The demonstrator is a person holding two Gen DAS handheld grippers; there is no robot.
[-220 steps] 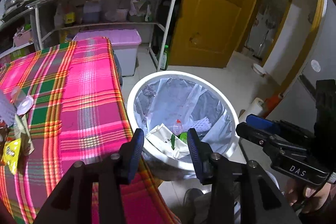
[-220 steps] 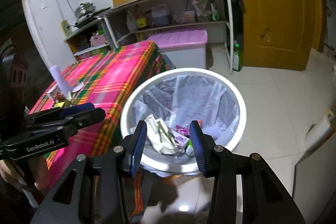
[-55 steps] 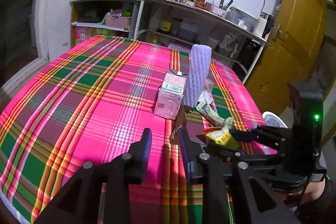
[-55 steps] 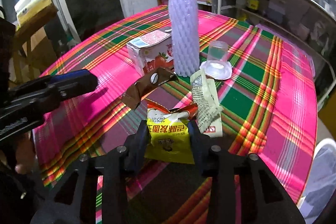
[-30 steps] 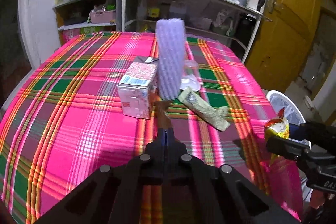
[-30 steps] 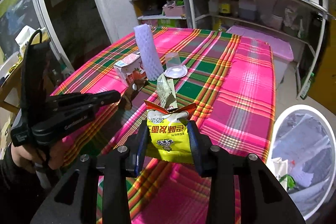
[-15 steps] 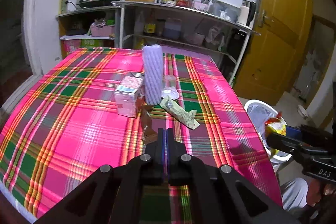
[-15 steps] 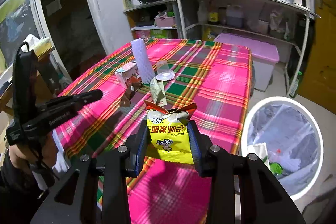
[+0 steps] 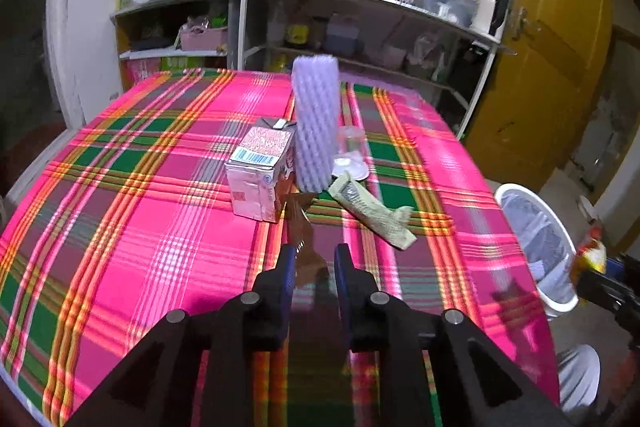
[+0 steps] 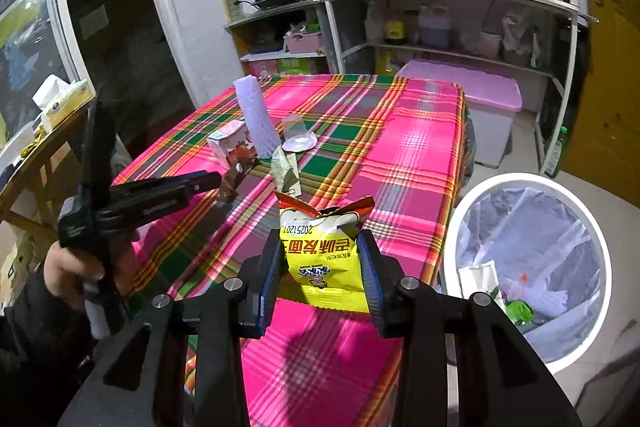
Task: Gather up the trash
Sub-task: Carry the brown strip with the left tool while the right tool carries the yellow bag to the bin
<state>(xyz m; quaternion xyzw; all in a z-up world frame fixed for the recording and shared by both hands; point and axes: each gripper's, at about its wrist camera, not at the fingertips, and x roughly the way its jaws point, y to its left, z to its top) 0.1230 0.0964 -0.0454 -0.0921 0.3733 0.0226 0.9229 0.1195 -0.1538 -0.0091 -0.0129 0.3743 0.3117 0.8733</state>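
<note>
**Yellow snack bag held above the table edge, bin at my right**

My right gripper (image 10: 320,267) pinches a yellow snack bag (image 10: 320,251) between its blue pads: crinkled, printed with dark characters and a small cartoon, its torn red-orange top flaring open above the jaws. It hangs over the near edge of the pink plaid tablecloth (image 10: 416,147), just beside the white trash bin (image 10: 452,239) on the floor. The bin is lined with a clear plastic bag and holds crumpled white paper, a green scrap and pale netting (the rest is too jumbled to name).

My left gripper (image 9: 315,259) has just been opening; its jaws now stand a little apart, with a brown wrapper (image 9: 300,223) reaching between the tips, and I cannot tell whether they touch it. Beyond it stand a pink drink carton (image 9: 256,183), a purple foam net sleeve (image 9: 314,123), a clear plastic cup (image 9: 351,155) and a pale green wrapper (image 9: 372,211).
</note>
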